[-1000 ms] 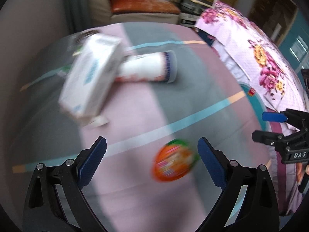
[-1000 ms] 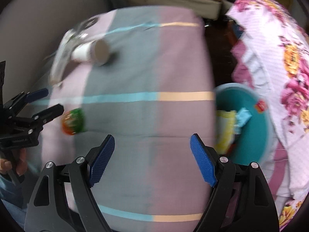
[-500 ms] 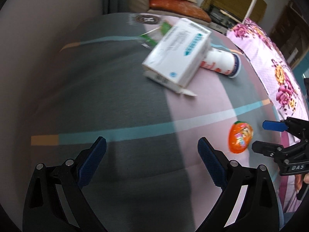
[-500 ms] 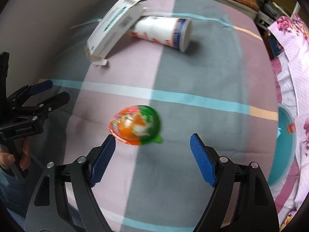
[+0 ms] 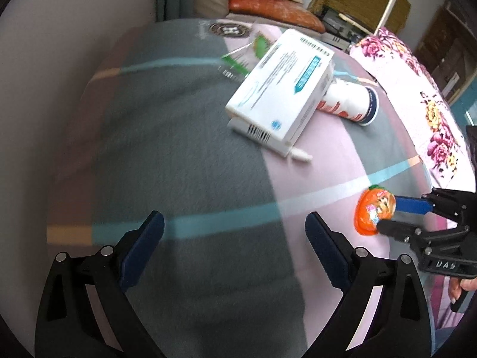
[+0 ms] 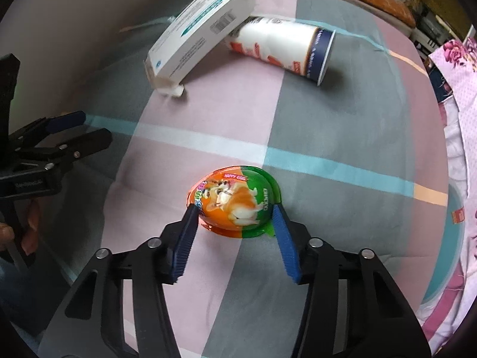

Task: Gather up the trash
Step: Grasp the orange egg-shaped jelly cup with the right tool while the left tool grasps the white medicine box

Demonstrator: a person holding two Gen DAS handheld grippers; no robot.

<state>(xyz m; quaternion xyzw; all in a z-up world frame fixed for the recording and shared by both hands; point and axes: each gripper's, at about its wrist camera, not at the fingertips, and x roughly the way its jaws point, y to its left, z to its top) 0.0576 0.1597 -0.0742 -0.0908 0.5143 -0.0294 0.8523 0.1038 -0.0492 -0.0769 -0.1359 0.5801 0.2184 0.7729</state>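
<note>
1. Presently, the right gripper (image 6: 234, 216) has its two pads against the sides of the egg pack (image 6: 235, 201). Its fingers are drawn in around the pack; whether the grip is firm cannot be told, since the pack appears to rest on the blanket (image 6: 342, 113).
2. Egg pack: orange and green, domed, lying near the middle of the blanket, close to the edge nearest the person. Seen also from the left wrist view (image 5: 375, 213), between the right gripper's fingers.
3. Left gripper (image 5: 235, 238): fingers wide apart, holding nothing, poised over grey blanket near the left edge.
4. Not yet collected: the white box (image 6: 199, 29) and the cup (image 6: 283, 47), both toward the far edge of the blanket. The cup lies on its side; one end of the box rests on it.
5. A green-and-clear wrapper (image 5: 247, 50) lies beyond the box, at the far edge; detail is blurred.
6. A teal basin (image 6: 441, 274) shows beyond the right edge of the blanket, on lower ground. Judged the likely receptacle; its contents cannot be seen.
7. Assessment: task is at an early-to-middle stage. One item is under grasp, at least three remain on the blanket, none seen delivered.
</note>
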